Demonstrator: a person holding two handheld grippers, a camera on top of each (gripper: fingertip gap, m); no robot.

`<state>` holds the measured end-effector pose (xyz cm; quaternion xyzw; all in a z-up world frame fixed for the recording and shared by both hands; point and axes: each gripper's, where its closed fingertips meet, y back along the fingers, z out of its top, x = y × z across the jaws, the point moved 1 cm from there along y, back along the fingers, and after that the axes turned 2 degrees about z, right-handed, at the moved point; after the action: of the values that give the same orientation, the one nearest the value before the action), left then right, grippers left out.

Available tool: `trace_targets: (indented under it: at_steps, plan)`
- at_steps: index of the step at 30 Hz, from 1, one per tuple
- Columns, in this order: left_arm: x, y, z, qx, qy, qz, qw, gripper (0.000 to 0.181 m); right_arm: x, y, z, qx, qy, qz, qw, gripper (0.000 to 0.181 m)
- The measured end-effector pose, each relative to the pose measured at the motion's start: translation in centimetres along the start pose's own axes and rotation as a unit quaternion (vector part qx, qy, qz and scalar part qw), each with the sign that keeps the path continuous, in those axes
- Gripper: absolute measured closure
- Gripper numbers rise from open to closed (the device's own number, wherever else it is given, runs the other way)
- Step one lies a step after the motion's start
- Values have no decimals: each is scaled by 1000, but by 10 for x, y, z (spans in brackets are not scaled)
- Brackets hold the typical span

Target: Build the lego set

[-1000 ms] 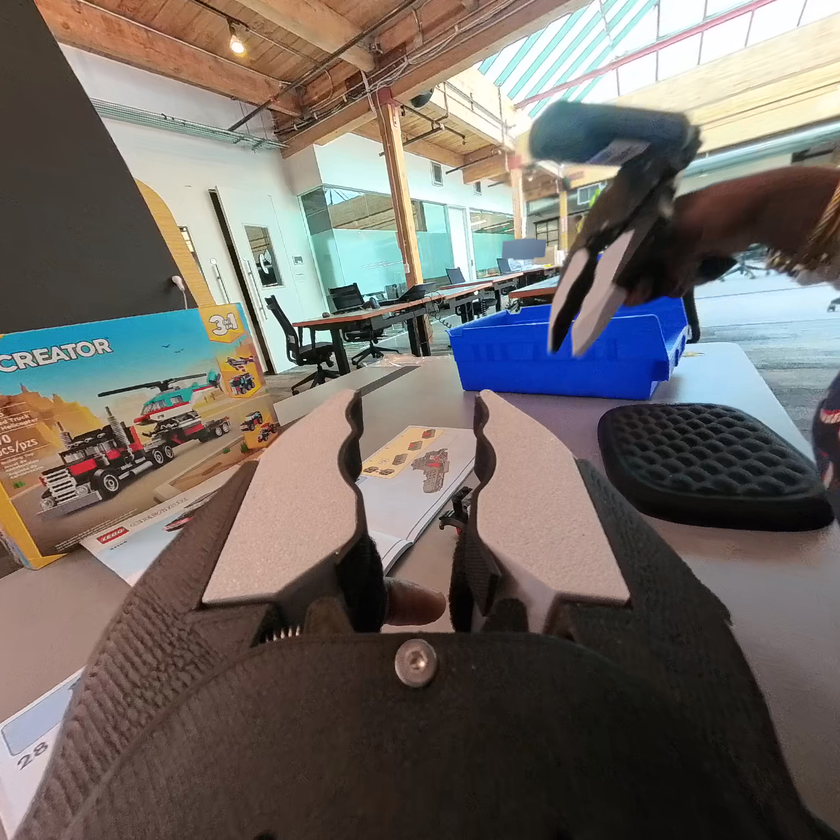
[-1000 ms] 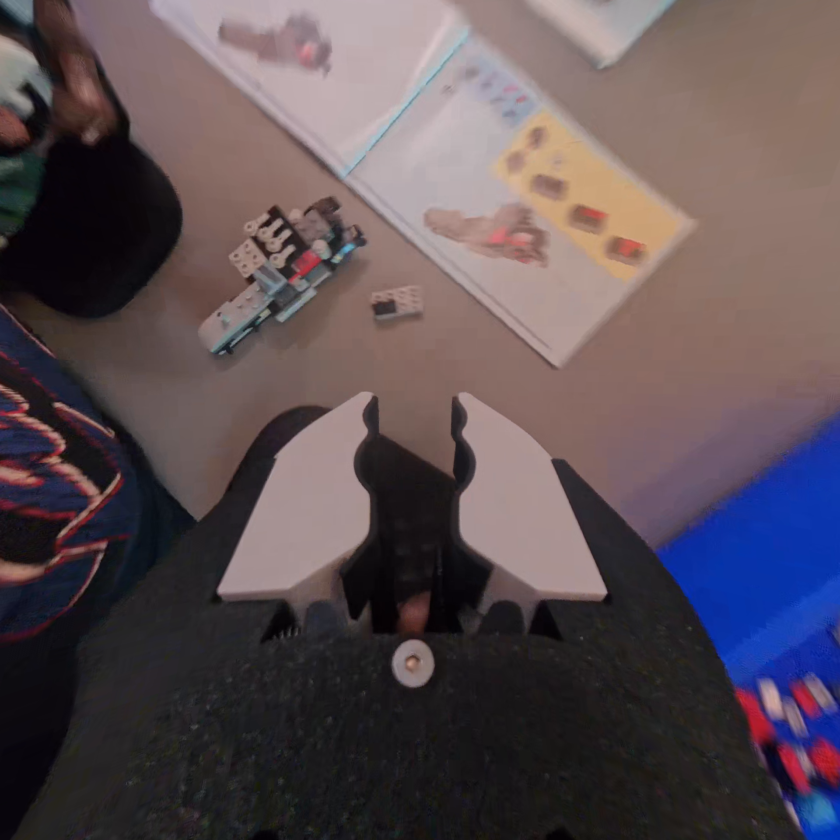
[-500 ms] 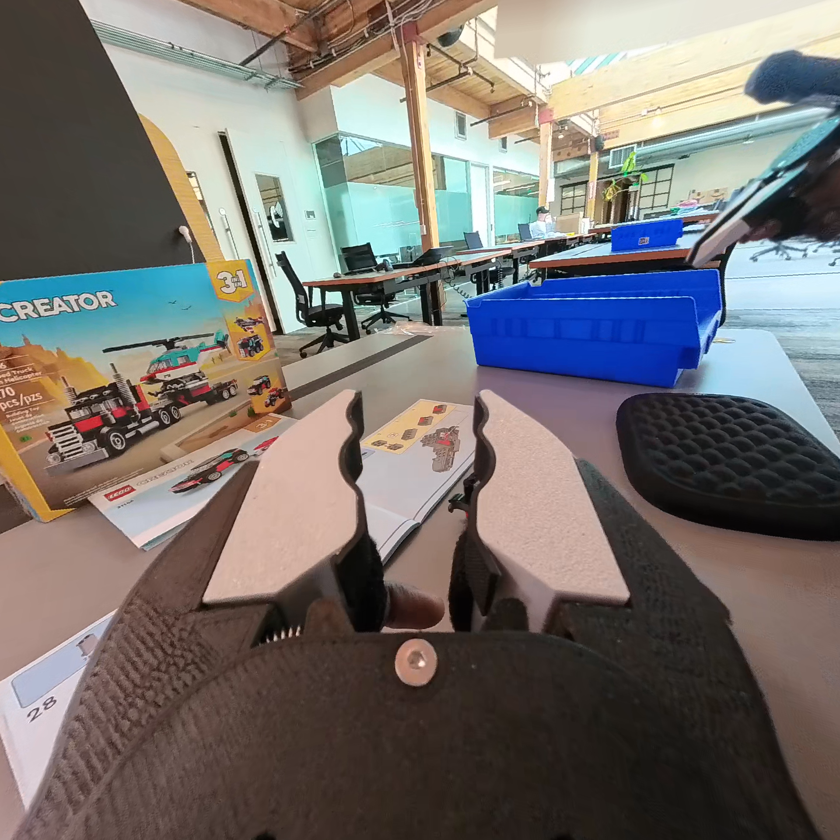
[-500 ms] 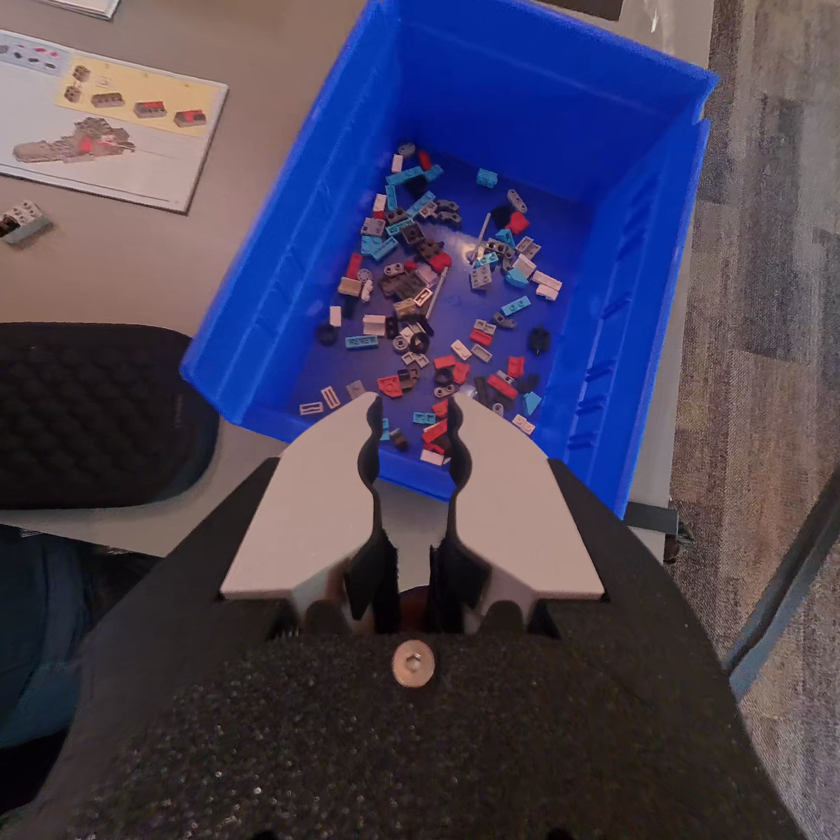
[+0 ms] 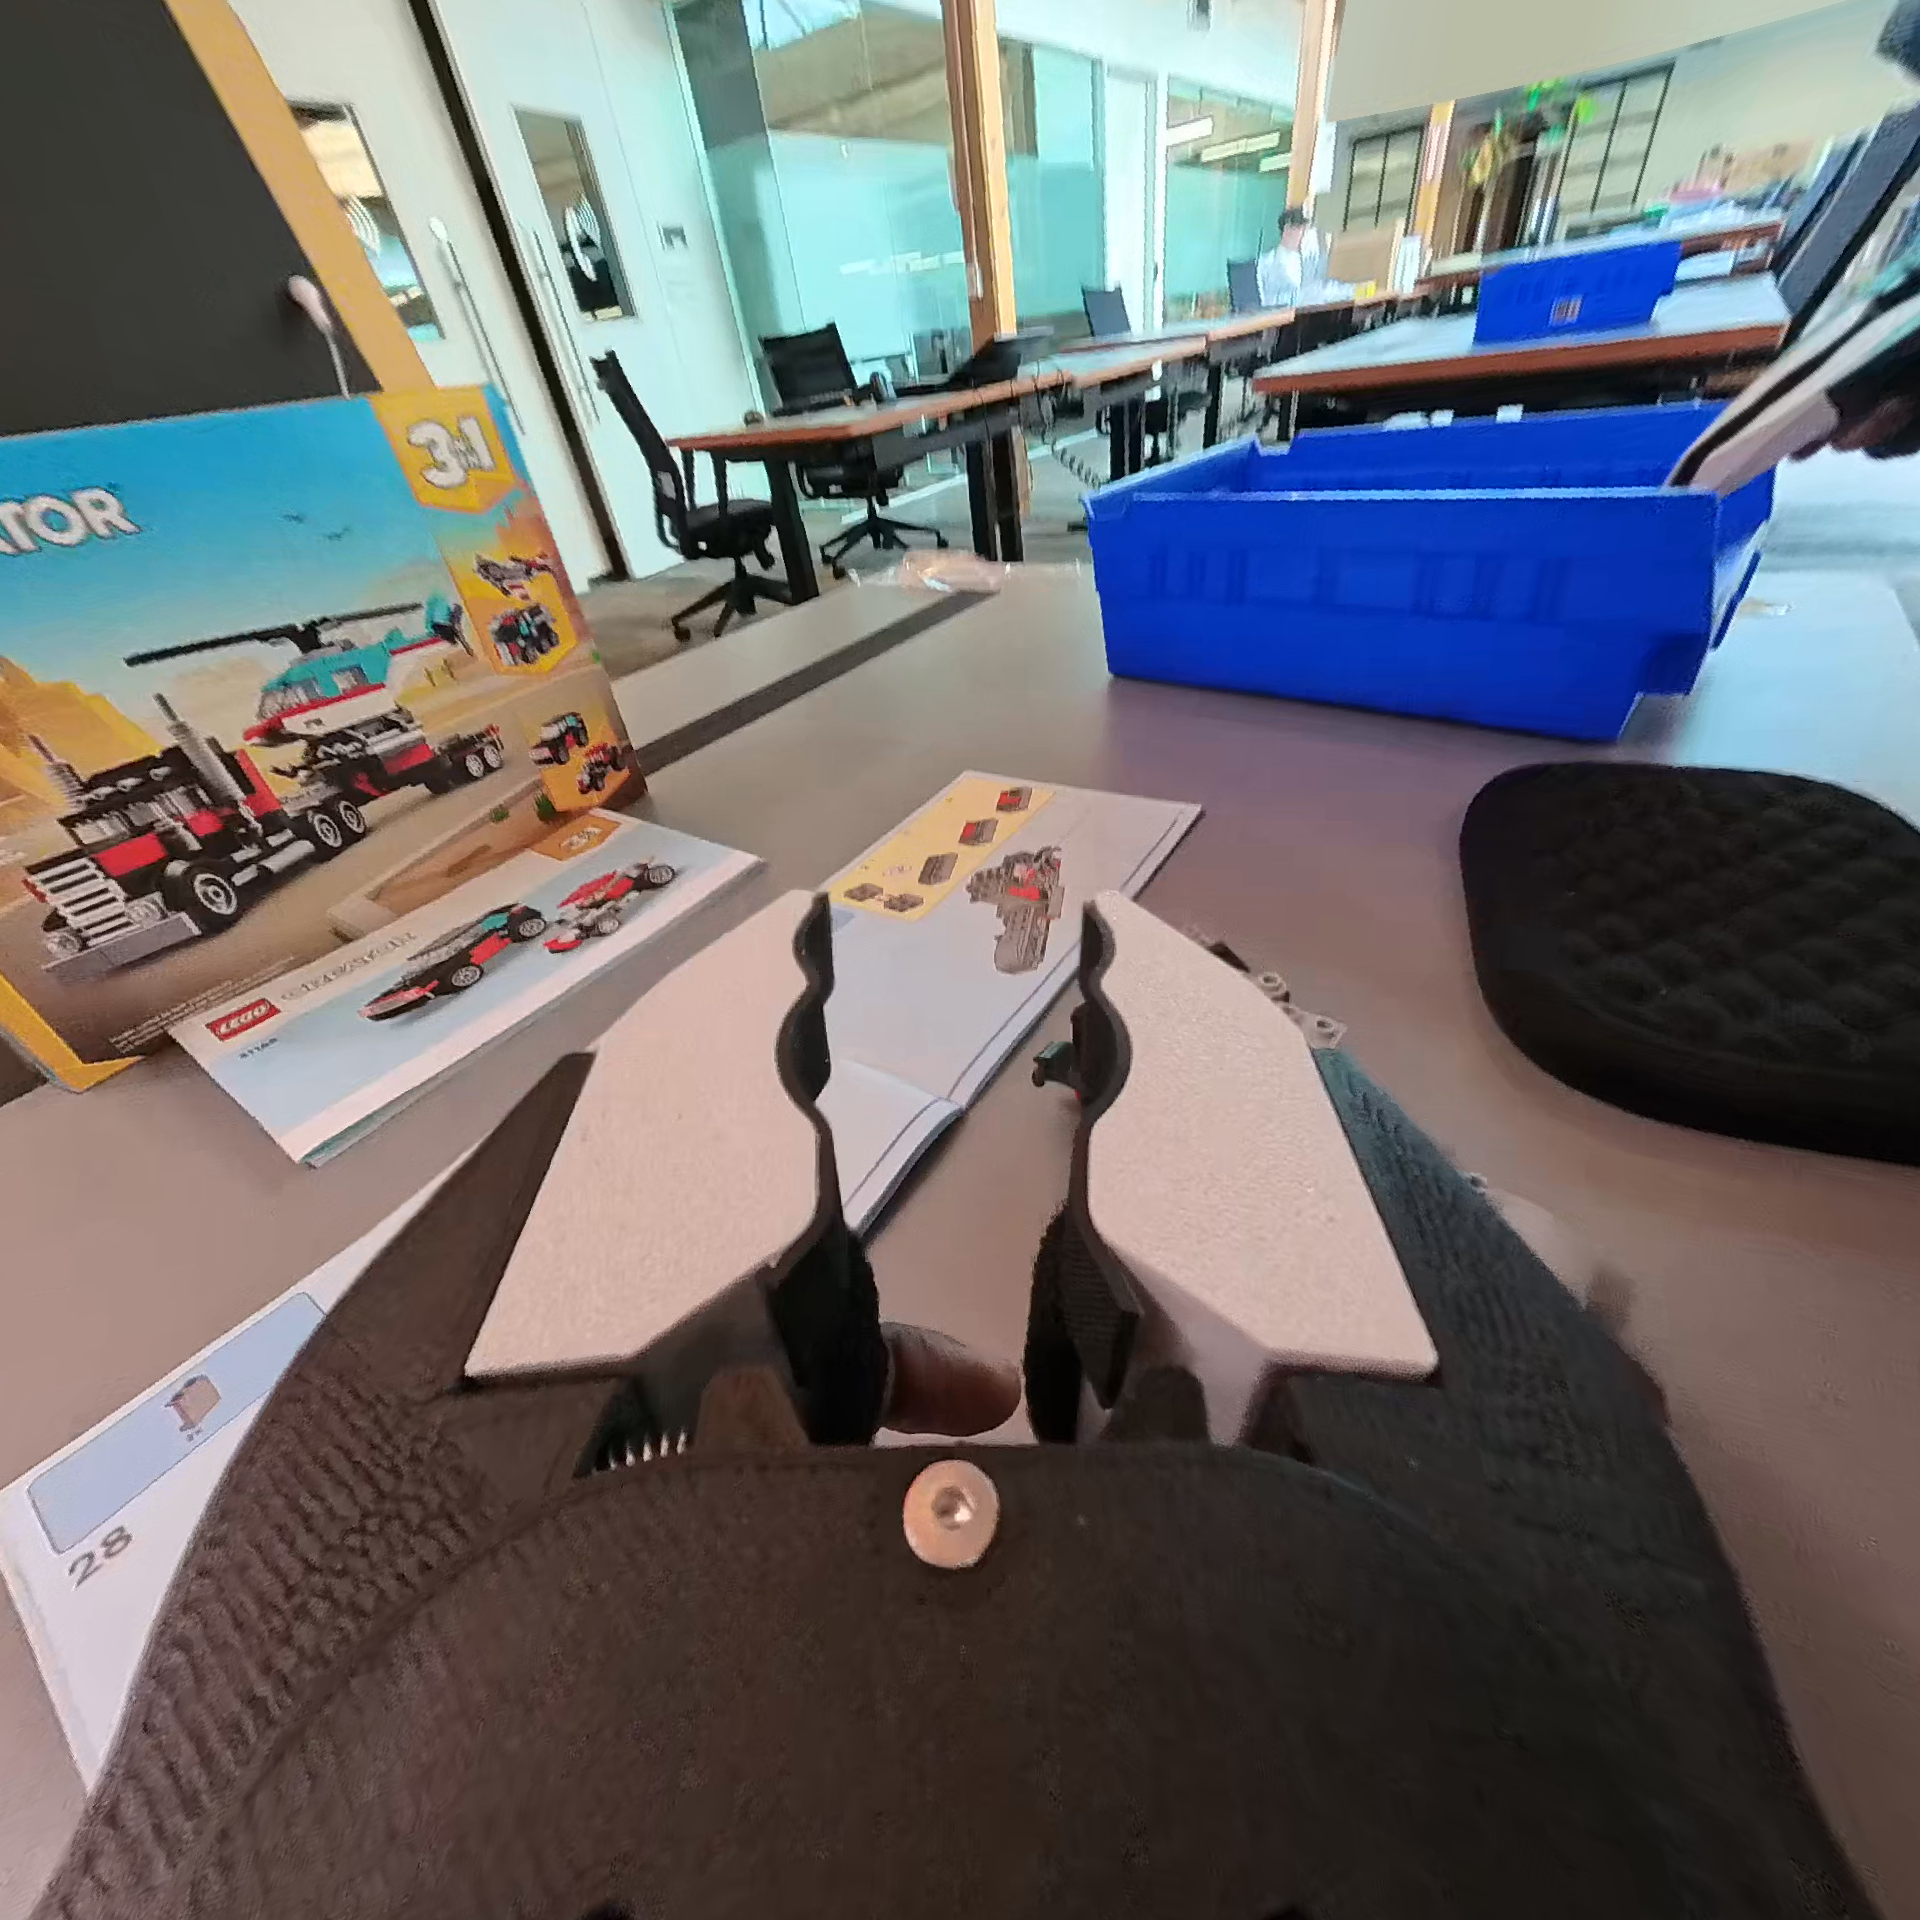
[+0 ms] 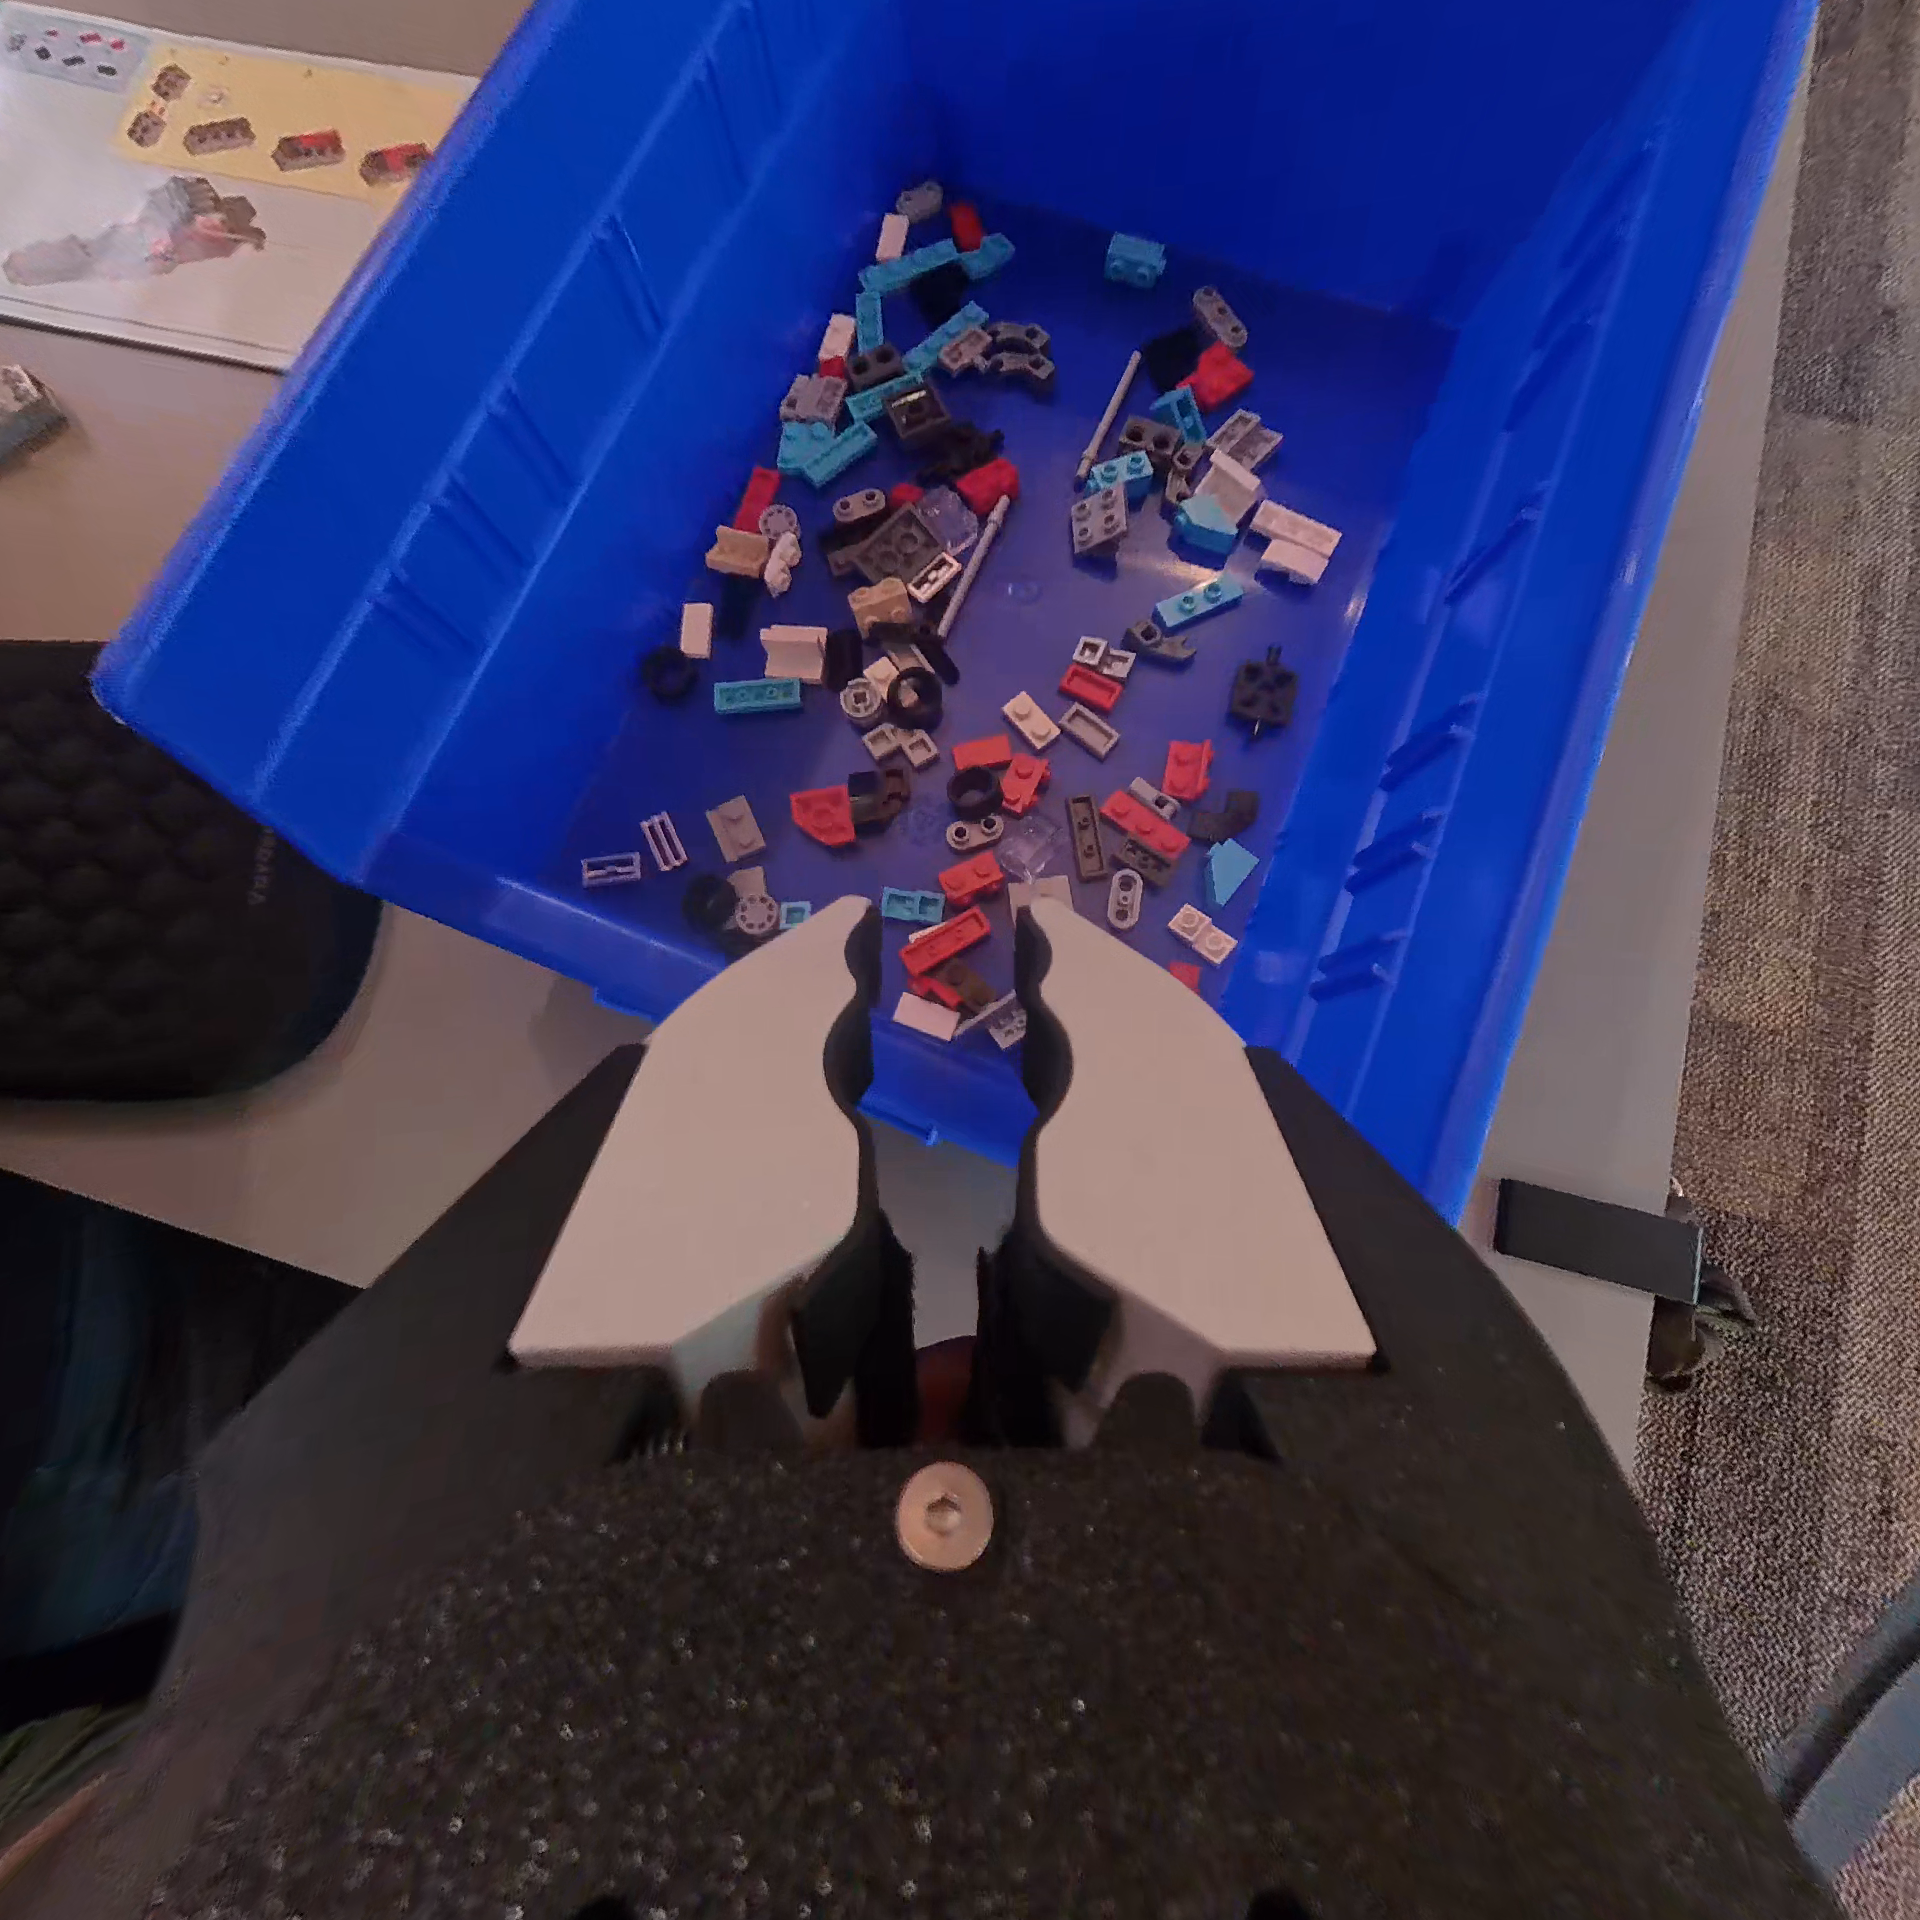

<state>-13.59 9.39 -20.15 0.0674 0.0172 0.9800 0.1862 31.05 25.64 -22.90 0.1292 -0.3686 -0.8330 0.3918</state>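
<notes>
The right claw [image 6: 943, 925] hangs released over the blue bin [image 6: 436, 582] of loose pieces [image 6: 997, 582], likely choosing one. The left claw [image 5: 951, 925], also released and empty, waits low over the counter [image 5: 1299, 790] near the open manual [image 5: 977, 935].

Over the blue bin [image 6: 436, 582] we found the top open, and our right gripper [image 6: 943, 920], jaws parted, hung above its near wall. Loose bricks [image 6: 966, 582] crowded the floor, with bare blue at the far end. Low on the table, the black pad [image 5: 1704, 935] blocked the right, the open booklet [image 5: 935, 977] lay ahead, and the box [image 5: 260, 675] stood upright at left.
</notes>
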Motion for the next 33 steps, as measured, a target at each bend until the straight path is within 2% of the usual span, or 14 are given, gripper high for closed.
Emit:
trace_targets:
  at_steps: [6, 12, 19, 24, 28, 33]
  plan:
    - [-7, -8, -11, 47, -21, -17, 999, 136, 2, -1, -2, -5, 4, 16, 1000, 157]
    - [-5, -7, -10, 42, -14, -12, 999, 136, 8, -9, -5, 9, 23, 32, 999, 157]
    - [-9, -11, -15, 64, -26, -22, 997, 136, 1, -10, -11, 37, 23, 6, 999, 157]
    - [-10, -10, -13, 58, -29, -22, 998, 136, 1, -14, -16, 63, 25, -5, 998, 157]
    - [-7, -8, -10, 44, -19, -16, 999, 136, 2, -12, -12, 50, 28, -6, 998, 157]
    - [-4, -7, -9, 38, -3, -14, 999, 136, -8, 4, -17, 54, 18, -37, 998, 157]
